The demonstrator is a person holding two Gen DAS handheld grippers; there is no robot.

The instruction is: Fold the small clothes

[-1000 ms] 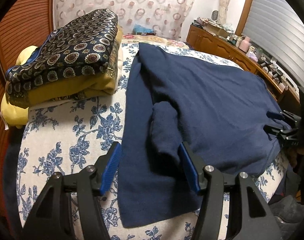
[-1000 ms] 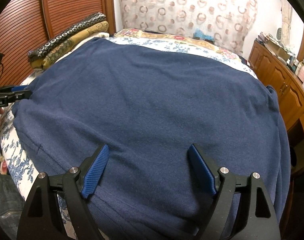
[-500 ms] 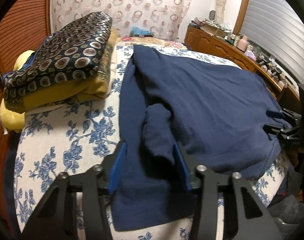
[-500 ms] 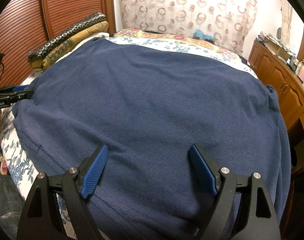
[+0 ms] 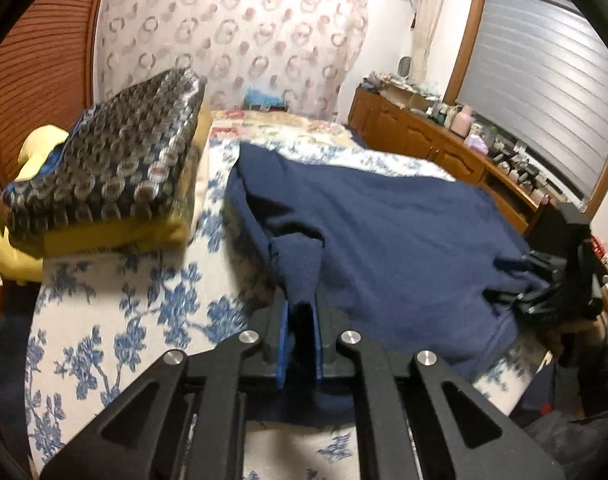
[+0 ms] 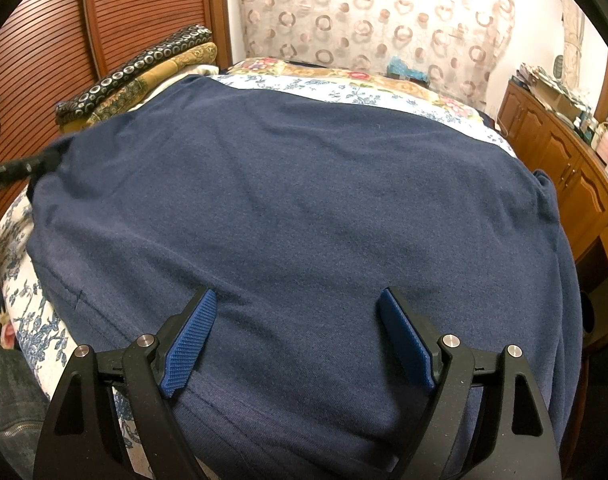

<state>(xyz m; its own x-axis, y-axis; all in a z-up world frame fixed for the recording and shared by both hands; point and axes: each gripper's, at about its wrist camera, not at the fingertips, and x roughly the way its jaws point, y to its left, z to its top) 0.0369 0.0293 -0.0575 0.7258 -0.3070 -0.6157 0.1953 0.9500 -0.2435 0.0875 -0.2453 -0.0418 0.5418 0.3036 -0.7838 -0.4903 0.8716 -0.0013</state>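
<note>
The left gripper (image 5: 300, 316) is closing its blue pads on the sleeve (image 5: 300, 268) of the navy sweater (image 6: 296, 208), with the cloth pinched between them and drawn up into a peak. The right gripper (image 6: 296, 336) stands released, jaws wide, poised over the hem nearest the person; whether its pads touch the knit I cannot tell.

The sweater is spread over the floral bedspread (image 5: 116, 320), filling most of the bed in the right wrist view.

The likeliest trouble: only the sleeve's tip is caught, so a quick pull may let the thick knit slide free. With nothing pinning the body, hauling the sleeve across could also drag the whole garment askew and wrinkle it.

In the left wrist view, a stack of folded blankets (image 5: 112, 168) sits at ten o'clock, near the sweater's far edge but not touching it. A wooden dresser (image 5: 436, 148) crowded with bottles runs along two o'clock, well apart. Nothing lies on the sweater itself.
</note>
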